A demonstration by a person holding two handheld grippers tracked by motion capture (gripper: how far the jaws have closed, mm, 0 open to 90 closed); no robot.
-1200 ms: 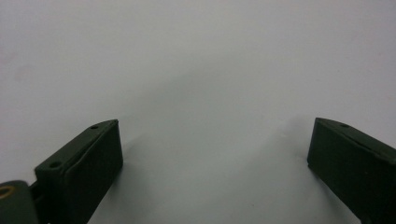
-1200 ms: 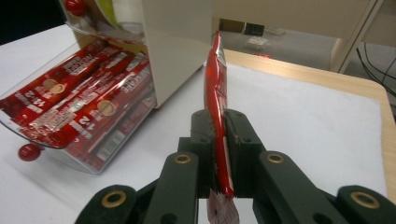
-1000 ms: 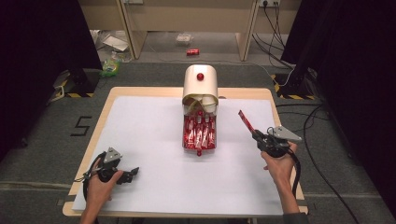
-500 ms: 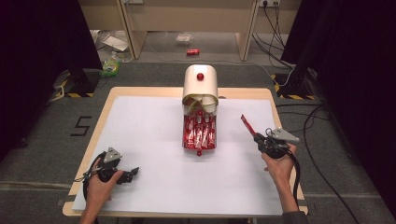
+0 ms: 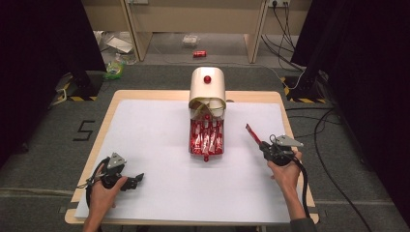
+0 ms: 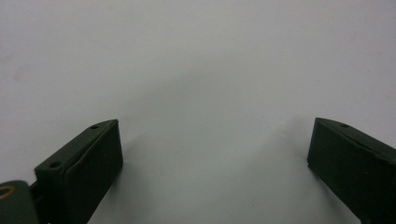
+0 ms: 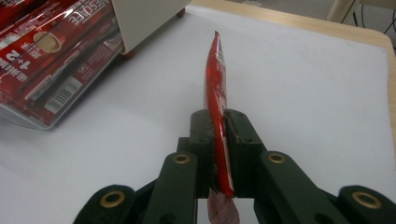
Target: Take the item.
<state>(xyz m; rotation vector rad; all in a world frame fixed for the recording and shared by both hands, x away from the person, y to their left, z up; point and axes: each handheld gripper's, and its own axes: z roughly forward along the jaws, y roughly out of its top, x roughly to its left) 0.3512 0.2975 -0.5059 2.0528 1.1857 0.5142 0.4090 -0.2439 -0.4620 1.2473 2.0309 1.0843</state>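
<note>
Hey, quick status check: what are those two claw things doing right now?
Right gripper shut on red sachet. Left gripper open, over bare white sheet. Sachet tray sits apart, nothing in the way.

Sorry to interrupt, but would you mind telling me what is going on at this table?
A person works at a white-covered table with a hand-held gripper in each hand. The right hand-held gripper is shut on one red sachet, holding it edge-up just to the right of a cream dispenser whose clear tray holds more red sachets. The left hand-held gripper rests open over the bare cover near the front left corner, with nothing between its jaws.
</note>
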